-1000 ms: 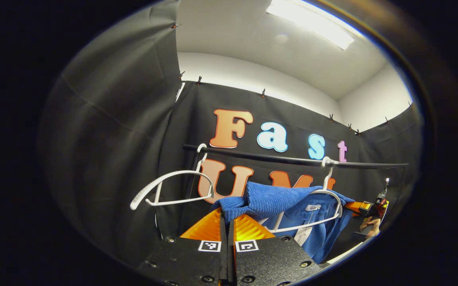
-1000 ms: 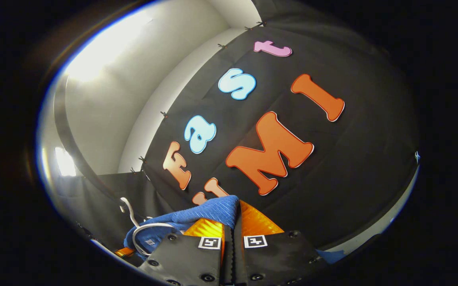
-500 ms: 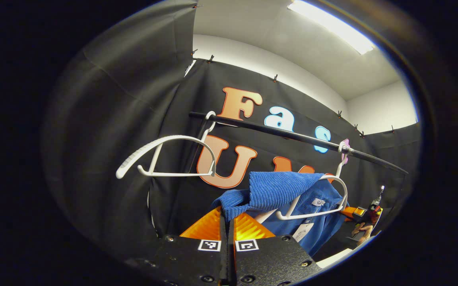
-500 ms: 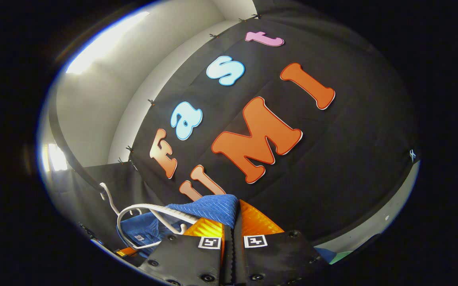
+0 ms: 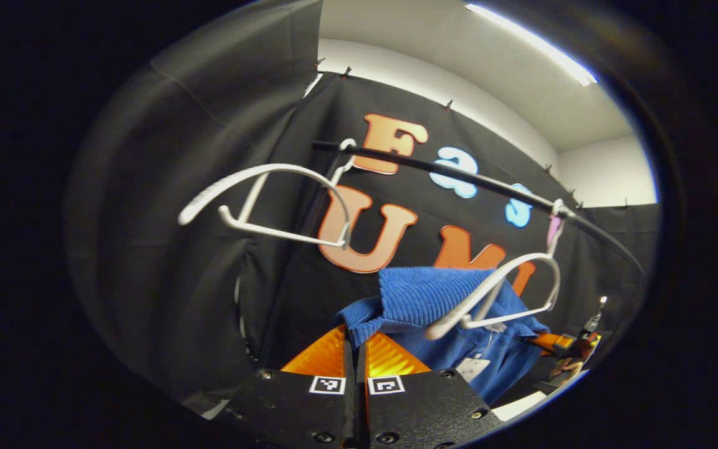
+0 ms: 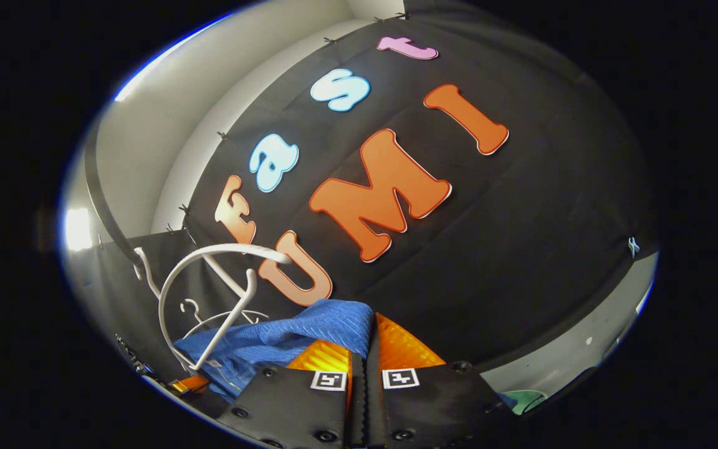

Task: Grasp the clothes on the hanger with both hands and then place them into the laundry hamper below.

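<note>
In the left gripper view, the left gripper (image 5: 355, 349) is closed tight, both fingers pinching a fold of the blue garment (image 5: 424, 299). The cloth stretches right, below a white hanger (image 5: 508, 287) hooked on the black rail (image 5: 459, 178); a second, bare hanger (image 5: 272, 199) hangs further left.

In the right gripper view, the right gripper (image 6: 364, 349) is likewise clamped on the blue garment (image 6: 296, 337), which trails left beneath the white hanger (image 6: 209, 280).
</note>
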### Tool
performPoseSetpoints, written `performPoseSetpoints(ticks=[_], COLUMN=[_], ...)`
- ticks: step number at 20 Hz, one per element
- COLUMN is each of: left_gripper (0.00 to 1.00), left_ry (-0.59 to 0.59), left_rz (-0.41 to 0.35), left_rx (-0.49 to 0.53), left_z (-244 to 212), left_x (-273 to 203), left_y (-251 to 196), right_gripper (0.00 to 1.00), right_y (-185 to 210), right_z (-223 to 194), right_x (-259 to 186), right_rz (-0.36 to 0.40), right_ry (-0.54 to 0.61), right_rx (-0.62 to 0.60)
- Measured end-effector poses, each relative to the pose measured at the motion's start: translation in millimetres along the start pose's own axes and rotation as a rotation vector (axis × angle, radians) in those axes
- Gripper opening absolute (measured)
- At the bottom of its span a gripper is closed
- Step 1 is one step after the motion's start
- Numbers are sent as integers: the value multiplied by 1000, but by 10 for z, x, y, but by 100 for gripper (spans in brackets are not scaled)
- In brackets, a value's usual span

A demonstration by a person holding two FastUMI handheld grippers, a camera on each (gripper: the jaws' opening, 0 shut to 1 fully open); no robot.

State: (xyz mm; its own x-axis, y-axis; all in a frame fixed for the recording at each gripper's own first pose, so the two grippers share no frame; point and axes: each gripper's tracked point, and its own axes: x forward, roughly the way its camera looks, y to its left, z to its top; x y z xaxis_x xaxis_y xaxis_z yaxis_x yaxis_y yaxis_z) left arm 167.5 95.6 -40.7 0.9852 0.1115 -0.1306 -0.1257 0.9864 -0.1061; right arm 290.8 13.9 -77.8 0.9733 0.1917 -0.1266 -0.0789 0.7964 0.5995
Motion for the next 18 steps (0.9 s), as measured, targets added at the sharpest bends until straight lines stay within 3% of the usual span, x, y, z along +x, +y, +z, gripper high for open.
performPoseSetpoints(ticks=[2, 4, 7, 18], left_gripper=[0, 0, 0, 0], left_ry=[59, 92, 102, 56], left_rz=[-43, -40, -37, -132], left_rx=[-91, -127, -91, 46], left_z=[-274, -405, -334, -198], left_x=[-8, 18, 63, -19], left_y=[57, 43, -18, -132], right_gripper=[7, 8, 8, 8], right_y=[21, 26, 119, 300], right_z=[-114, -218, -206, -374], right_x=[-34, -77, -198, -653], right_rz=[10, 1, 4, -9], right_ry=[24, 26, 19, 52], right_rx=[-13, -71, -143, -196])
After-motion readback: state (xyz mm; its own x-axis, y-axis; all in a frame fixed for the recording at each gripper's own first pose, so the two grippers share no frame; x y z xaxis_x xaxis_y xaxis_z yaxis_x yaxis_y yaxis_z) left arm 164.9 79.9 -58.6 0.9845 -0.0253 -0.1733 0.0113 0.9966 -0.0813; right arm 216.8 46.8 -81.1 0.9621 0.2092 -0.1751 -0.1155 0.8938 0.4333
